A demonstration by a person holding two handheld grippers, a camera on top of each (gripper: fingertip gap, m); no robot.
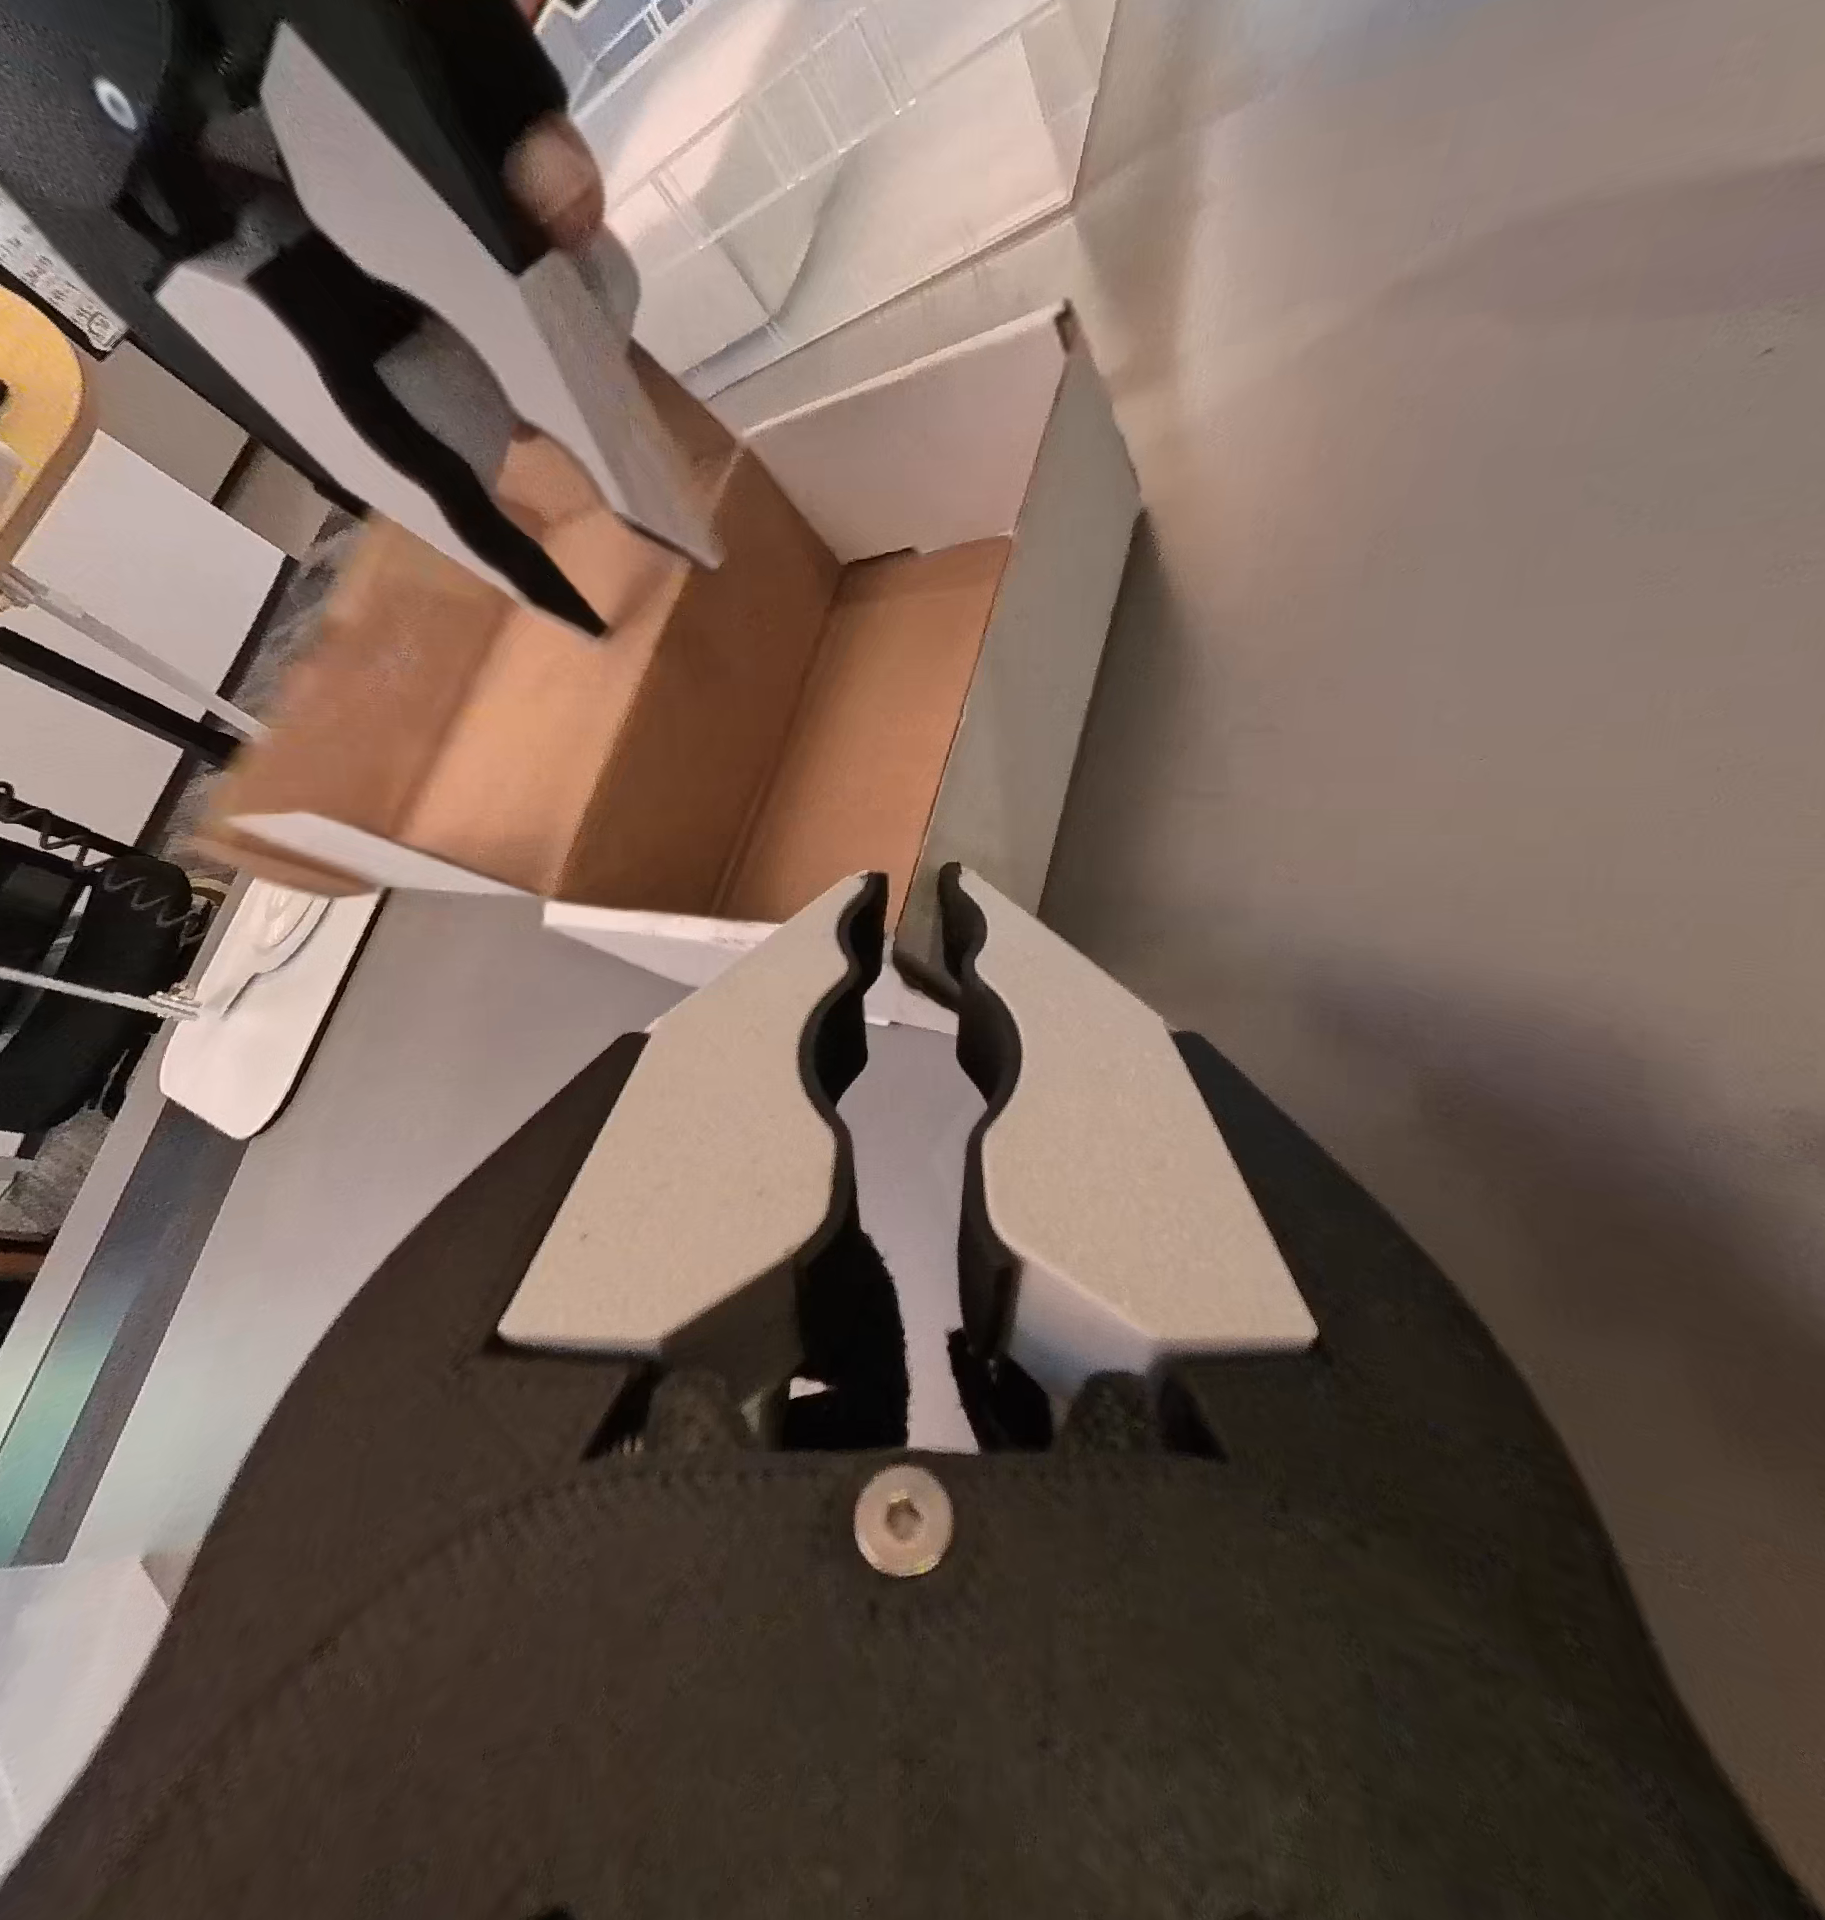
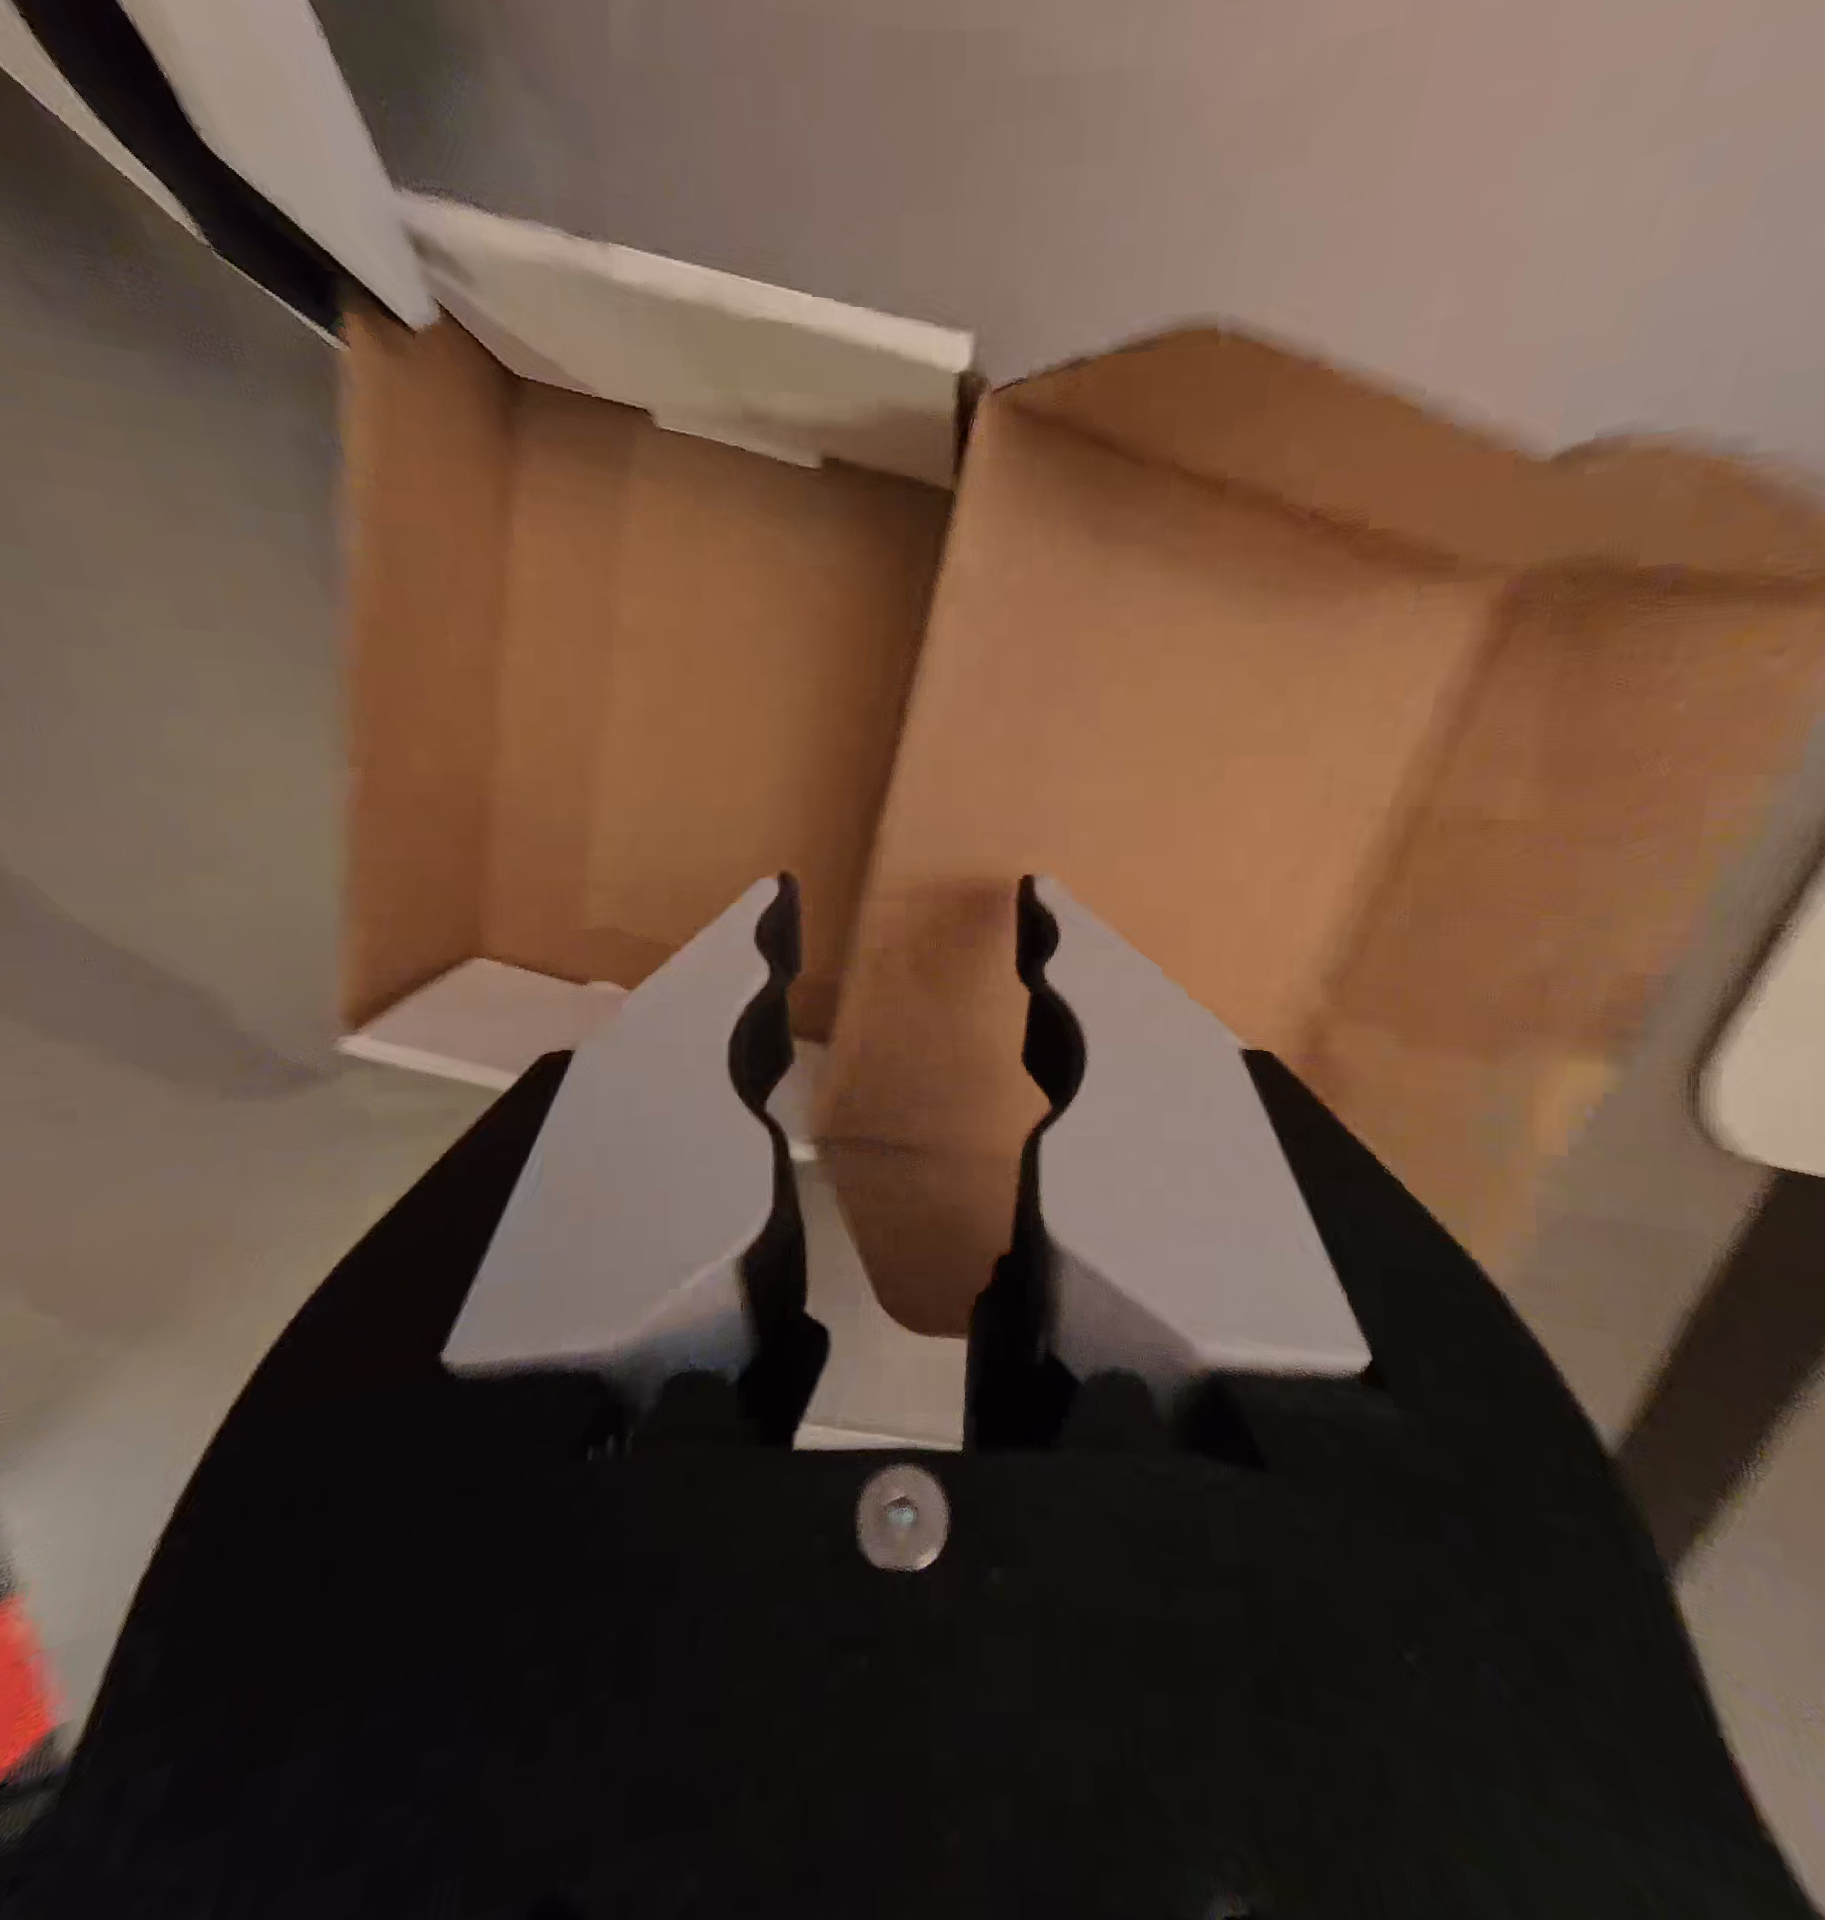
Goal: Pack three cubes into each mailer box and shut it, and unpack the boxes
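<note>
my left gripper (image 1: 913,914) has its jaws nearly together, pinched on the thin edge of the mailer box (image 1: 679,717) at its near corner; the fingertips almost meet, with only that wall between them. the box lies open on the grey table (image 1: 1459,727), brown inside and white outside, and in the left wrist view its long axis runs away from the gripper toward the upper left of the frame. its lid (image 1: 1053,582) stands upright along the right side, seen edge-on. i see no cubes in the visible part of the interior. my right gripper (image 1: 669,582) hangs over the far end of the box, blurred, with its jaws parted. in the right wrist view, my right gripper (image 2: 903,894) has its jaws moderately open and grips nothing; the lid (image 2: 1303,748) rises between and beyond the fingertips, its brown inner face turned toward the camera, and i cannot tell whether either finger touches it. the box tray (image 2: 596,675) lies to the left of the lid, its long axis running away from the camera. a second white box (image 1: 887,457) sits just beyond the open one, with clear plastic bins (image 1: 835,187) behind it. a white rounded tray (image 1: 253,997) lies at the table edge to the left.
</note>
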